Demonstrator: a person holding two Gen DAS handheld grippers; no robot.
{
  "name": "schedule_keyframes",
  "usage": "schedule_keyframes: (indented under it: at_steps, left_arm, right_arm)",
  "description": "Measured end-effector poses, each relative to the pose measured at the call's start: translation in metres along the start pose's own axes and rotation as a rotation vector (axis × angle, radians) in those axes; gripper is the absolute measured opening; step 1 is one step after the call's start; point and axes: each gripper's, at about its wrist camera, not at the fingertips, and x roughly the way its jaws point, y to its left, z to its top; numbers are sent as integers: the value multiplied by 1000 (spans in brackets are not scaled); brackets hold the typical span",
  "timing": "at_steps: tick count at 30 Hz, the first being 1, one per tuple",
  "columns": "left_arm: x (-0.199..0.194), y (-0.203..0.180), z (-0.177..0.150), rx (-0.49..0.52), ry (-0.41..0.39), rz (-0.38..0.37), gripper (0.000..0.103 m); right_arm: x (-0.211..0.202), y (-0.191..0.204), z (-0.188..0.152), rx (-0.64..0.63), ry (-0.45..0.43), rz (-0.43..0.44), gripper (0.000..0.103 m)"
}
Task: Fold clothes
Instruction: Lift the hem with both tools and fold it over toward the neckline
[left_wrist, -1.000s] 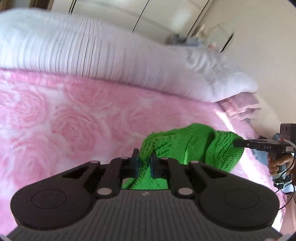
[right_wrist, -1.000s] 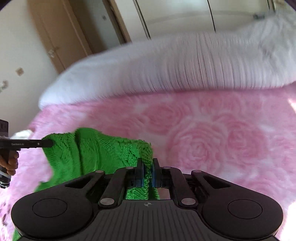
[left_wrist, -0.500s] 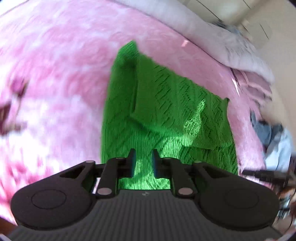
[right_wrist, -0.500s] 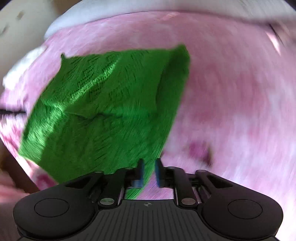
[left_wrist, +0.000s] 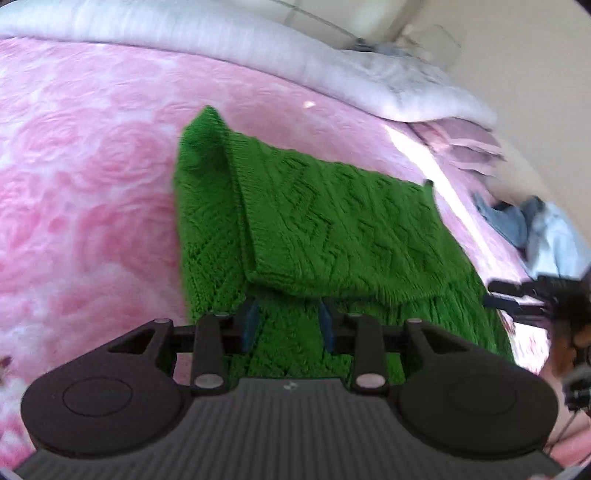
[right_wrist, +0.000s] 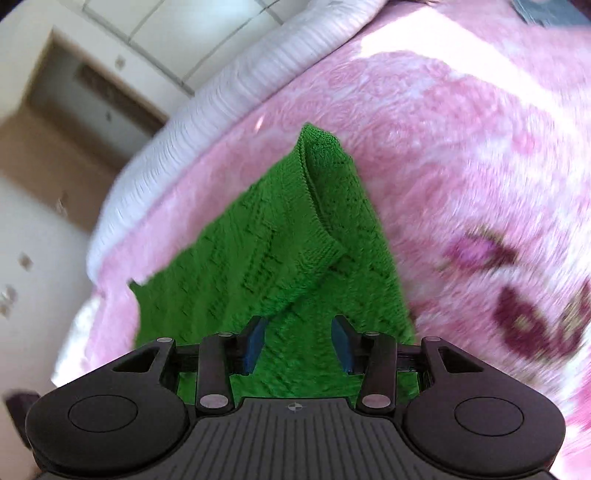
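Note:
A bright green knitted garment (left_wrist: 325, 236) lies folded over on the pink rose-patterned bedspread (left_wrist: 92, 192), its upper layer lapped across the lower one. My left gripper (left_wrist: 289, 325) hovers at the garment's near edge with its jaws opening; green knit shows in the gap, and the blue pads (left_wrist: 251, 325) do not press it. The right wrist view shows the same garment (right_wrist: 266, 266) from its other end. There my right gripper (right_wrist: 298, 345) is also opening above the near edge, pads apart from the cloth. The right gripper (left_wrist: 517, 299) appears blurred at the left view's right edge.
A thick white ribbed quilt (left_wrist: 221, 40) runs along the far side of the bed. Grey-blue clothes (left_wrist: 532, 229) lie past the bed's right edge. A wooden door (right_wrist: 66, 122) and pale wardrobe panels stand beyond the bed. A dark floral print (right_wrist: 524, 310) marks the bedspread at right.
Both grippers swung down with the green garment and laid it folded on the bed. Their jaws went from shut on the knit to apart, releasing it. The right view has rolled.

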Motion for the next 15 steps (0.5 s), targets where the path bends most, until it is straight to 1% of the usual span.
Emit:
schedule_keyframes:
  at_steps: [2,3,5,7,9,10,14,15]
  left_arm:
    - [-1,5,-8,18,-33,-32,30]
    - [-2,5,-13,48,-47,-36,30]
    - [-6,-1,-22,141,-73,-29,30]
    - [-13,-13,-28,273,-85,18,30]
    - [-20,-26,-32,409,-92,72,30]
    - [-23,-32,-35,477,-96,99,30]
    - [-26,-58,-37,761,-114,182,31]
    - [-25,-64,-37,833,-119,199,31]
  right_arm:
    - [2,-6,-7,34,-43,16,44]
    - [1,-10,-11,46,-63,19,44]
    - [-5,-18,-21,75,-104,30,44]
    - [-15,-24,-30,111,-140,42,44]
    - [-26,-25,-39,138,-148,35,44]
    - [-32,-23,-41,150,-146,19,44]
    - [-53,-11,-36,174,-109,29,44]
    - [-56,-9,-31,176,-113,38,44]
